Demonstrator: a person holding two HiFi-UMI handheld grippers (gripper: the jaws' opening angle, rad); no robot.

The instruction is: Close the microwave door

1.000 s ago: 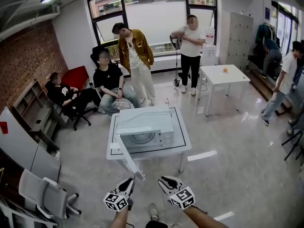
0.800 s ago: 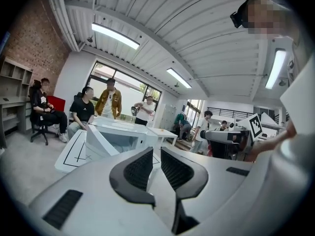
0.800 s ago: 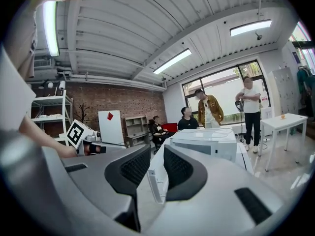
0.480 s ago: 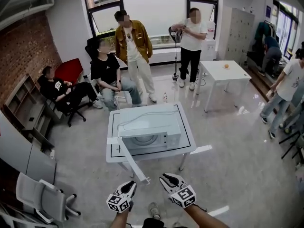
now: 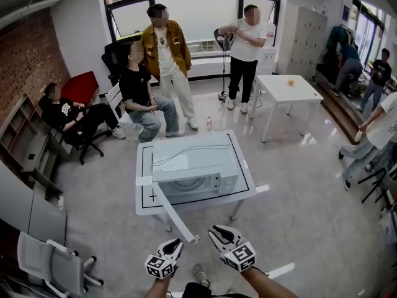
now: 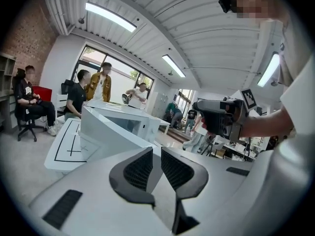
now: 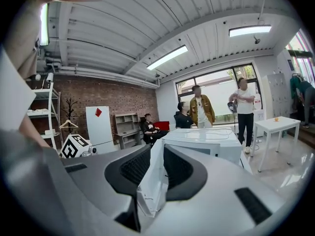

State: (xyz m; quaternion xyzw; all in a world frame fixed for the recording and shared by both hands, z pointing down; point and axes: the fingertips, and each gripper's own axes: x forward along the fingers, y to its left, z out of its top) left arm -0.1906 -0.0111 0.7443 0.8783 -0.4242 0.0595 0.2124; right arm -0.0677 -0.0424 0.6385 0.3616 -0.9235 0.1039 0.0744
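So the microwave (image 5: 195, 166) sits mid-table (image 5: 144, 197) with its door (image 5: 173, 213) swung wide, sticking out toward 6 o'clock, straight at the person. Both claws are at 6 o'clock below it. The left gripper (image 5: 171, 247) is released and empty, with only a narrow gap. The right gripper (image 5: 218, 233) is spread and holding nothing (the door edge lines up between its jaws, but the head view shows it just short). My worry is that a hard shove on the door tip slams it or skids the whole oven across the table. A glancing push could also slip off that thin edge, or the left claw could get caught in the swing.
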